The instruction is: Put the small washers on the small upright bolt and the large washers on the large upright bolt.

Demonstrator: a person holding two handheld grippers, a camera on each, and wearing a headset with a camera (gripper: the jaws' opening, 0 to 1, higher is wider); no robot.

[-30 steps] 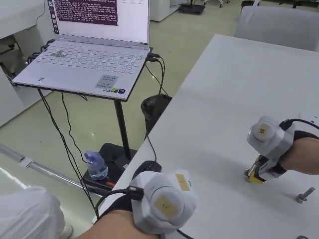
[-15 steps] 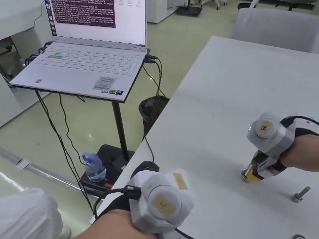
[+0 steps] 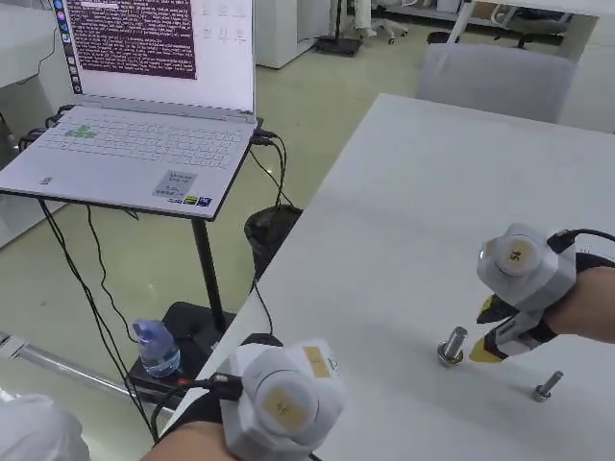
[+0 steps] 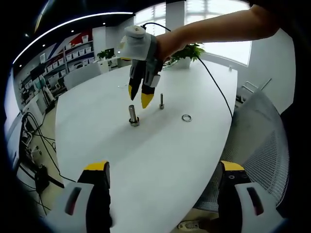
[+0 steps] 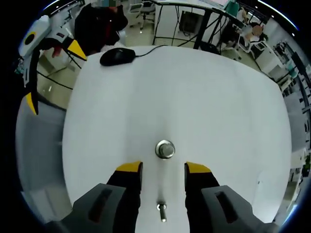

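Observation:
The large bolt stands upright on the white table, head down. My right gripper is open just right of it, yellow tips apart and touching nothing. In the right gripper view the large bolt sits just ahead of the open right gripper, and the small bolt is below between its fingers. The small bolt stands farther right. My left gripper hangs at the table's near edge; in its own view the left gripper is open wide and empty. One washer lies flat by the bolts.
A laptop on a stand is left of the table, with cables, a bin and a bottle on the floor below. A grey chair stands at the far side. A black mouse lies near the table edge.
My right gripper, earlier shut around the large bolt on the table, has opened and drawn back; the bolt now stands free. The head camera has shifted.

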